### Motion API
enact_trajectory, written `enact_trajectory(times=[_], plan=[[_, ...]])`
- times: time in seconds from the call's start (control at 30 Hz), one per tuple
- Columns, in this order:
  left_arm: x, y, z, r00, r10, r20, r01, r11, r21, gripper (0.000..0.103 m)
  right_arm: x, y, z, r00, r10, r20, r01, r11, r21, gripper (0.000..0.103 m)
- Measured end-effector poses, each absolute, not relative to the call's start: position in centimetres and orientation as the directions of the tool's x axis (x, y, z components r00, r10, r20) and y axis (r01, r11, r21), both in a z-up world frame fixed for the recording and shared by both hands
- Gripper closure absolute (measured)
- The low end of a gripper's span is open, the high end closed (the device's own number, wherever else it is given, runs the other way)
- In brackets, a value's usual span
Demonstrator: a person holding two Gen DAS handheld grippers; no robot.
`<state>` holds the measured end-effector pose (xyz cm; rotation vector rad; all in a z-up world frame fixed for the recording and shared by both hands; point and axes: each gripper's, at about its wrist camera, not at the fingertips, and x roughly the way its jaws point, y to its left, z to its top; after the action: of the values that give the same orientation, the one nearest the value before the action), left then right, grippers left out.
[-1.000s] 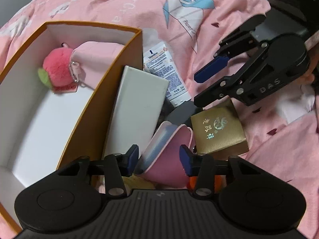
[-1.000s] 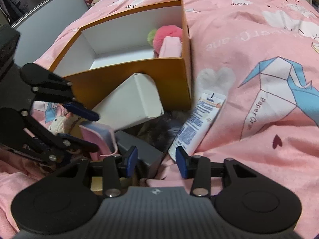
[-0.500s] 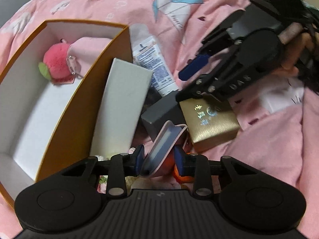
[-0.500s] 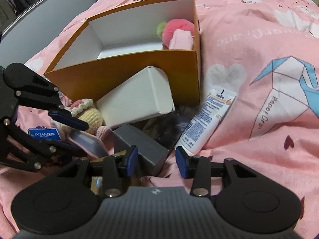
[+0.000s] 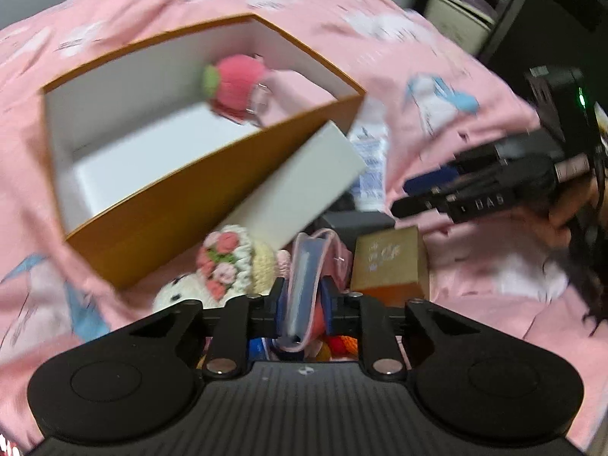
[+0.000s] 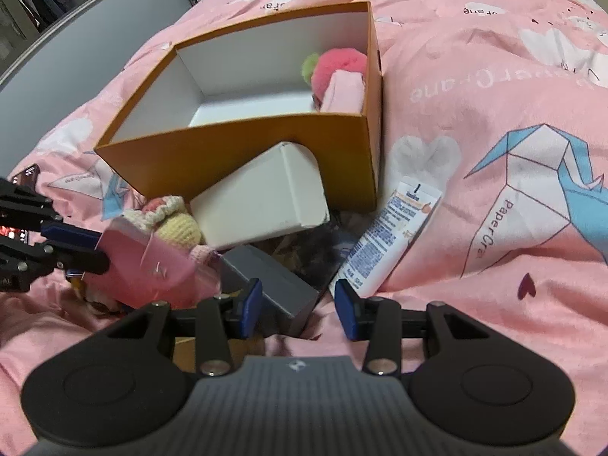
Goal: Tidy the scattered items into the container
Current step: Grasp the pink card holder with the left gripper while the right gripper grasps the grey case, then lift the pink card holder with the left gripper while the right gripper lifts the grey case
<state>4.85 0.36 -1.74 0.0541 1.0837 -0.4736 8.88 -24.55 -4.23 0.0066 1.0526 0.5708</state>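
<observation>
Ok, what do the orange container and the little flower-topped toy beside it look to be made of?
Orange box: looks like rigid cardboard, with a matte orange outside and plain white inside; its walls are thin and straight, with sharp folded corners. Flower-topped toy: looks like crocheted yarn, soft and matte, with visible looped stitches in cream, pink and white. Any stuffing cannot be seen.

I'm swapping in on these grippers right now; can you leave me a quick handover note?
Left gripper: jaws have just been closing, now shut on the pink pouch.
Right gripper: open, empty, over the grey box.
Done: pink plush ball and a pink item are in the orange box.
Left outside it: white box, cream tube, gold box, crochet toy, grey box.
</observation>
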Motion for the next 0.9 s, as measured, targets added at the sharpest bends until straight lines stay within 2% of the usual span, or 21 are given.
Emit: enact_trajectory(times=[0.13,0.33,0.63,0.77,0.9], plan=[[3.5,0.4,-0.9,0.406,-0.342,-0.847,0.371,0.909,-0.190,0.086,8.5,-24.3,-3.9,0.351,0.477,-0.806,-0.449,0.841,0.302,0.057],[3.6,-0.3,-3.7,0.375,-0.324,-0.869,0.334,0.921,-0.199,0.083,9.7,-23.9,-5.3,0.327,0.481,-0.813,-0.429,0.842,0.326,0.057],[4.4,0.4,-4.5,0.400,-0.347,-0.848,0.255,0.931,-0.261,0.083,12.3,-21.3,-6.0,0.175,0.476,-0.862,-0.629,0.727,0.273,0.057],[4.8,0.9,-4.7,0.406,-0.354,-0.843,0.218,0.933,-0.287,0.083,13.6,-20.0,-7.0,0.111,0.481,-0.870,-0.667,0.685,0.294,0.056],[5.1,1.1,-5.0,0.399,-0.358,-0.844,0.193,0.933,-0.304,0.082,14.3,-19.5,-7.9,0.069,0.495,-0.866,-0.684,0.655,0.320,0.051]])
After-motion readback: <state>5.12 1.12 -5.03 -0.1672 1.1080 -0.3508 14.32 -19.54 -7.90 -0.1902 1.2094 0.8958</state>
